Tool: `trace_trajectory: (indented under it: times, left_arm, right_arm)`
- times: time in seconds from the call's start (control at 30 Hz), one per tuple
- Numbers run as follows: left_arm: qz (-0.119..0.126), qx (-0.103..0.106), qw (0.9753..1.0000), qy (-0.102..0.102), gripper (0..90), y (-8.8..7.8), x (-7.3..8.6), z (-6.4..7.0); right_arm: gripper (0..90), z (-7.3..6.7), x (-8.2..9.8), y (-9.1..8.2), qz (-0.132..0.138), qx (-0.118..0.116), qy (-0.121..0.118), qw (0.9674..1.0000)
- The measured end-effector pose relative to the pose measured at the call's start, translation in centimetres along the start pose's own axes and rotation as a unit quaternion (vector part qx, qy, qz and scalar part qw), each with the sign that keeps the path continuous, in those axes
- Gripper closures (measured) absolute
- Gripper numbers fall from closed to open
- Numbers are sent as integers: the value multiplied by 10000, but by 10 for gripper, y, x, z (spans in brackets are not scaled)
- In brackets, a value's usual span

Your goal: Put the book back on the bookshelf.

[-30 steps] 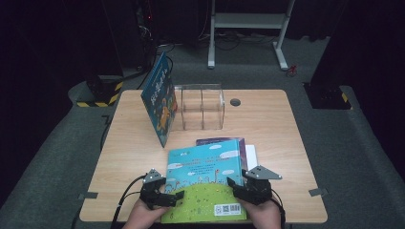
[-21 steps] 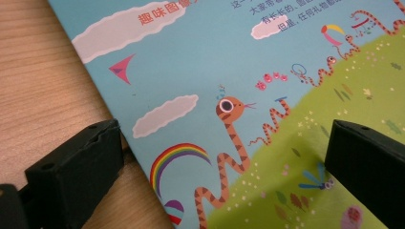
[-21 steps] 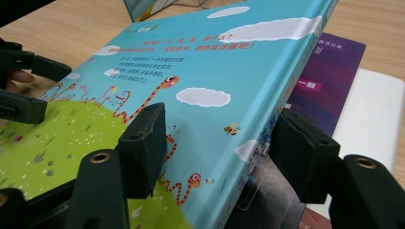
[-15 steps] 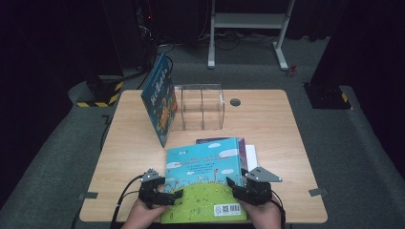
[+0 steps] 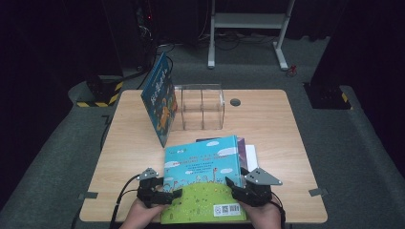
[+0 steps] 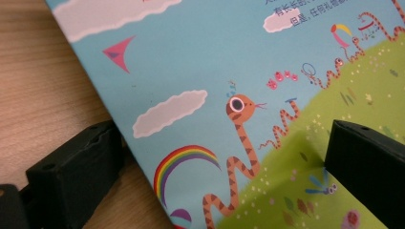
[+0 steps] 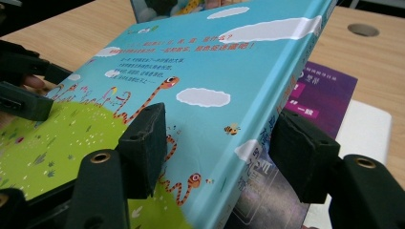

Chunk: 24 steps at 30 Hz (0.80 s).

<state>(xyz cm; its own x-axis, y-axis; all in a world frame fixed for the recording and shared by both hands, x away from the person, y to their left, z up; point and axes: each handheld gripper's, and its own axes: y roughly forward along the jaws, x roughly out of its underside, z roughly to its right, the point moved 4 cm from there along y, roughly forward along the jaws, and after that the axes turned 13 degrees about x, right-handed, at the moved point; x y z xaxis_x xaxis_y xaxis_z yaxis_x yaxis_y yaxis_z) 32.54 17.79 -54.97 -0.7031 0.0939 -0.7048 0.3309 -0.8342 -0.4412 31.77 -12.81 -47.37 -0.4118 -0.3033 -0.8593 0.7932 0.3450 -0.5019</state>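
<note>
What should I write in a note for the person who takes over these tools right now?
Left tool: its jaws straddle the left edge of the snake book, one above the cover and one under it; contact unclear.
Right tool: jaws astride the book's spine side; pads look close, grip unclear.
Book lies raised over the purple book on the table.
Done: one blue book leans against the clear rack.
Left: probably stand this book in the rack.

my left gripper (image 5: 168,194) and right gripper (image 5: 236,187) are black, blocky-jawed, with round screw holes; a grey three-cornered plate (image 5: 261,176) tops each, black cables (image 5: 120,200) trailing.
</note>
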Motion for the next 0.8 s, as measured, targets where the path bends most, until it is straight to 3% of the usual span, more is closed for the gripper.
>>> trace_trajectory:
  times: [0.13,0.37,0.6,0.8]
  left_arm:
    - [18,32,10000,10,0,-1,0,-1]
    - [4,39,10000,-64,1,0,-1,0]
    - [-4,-152,9999,1,23,-5,-4,4]
    - [305,-273,9986,339,101,-15,-10,13]
  right_arm:
    - [382,-3,-3,-2,92,4,-82,9999]
    - [381,-3,-2,0,25,-44,-2,10000]
    - [380,-1,-1,2,-38,-117,136,9998]
    - [404,-2,-3,1,-9,-31,101,9999]
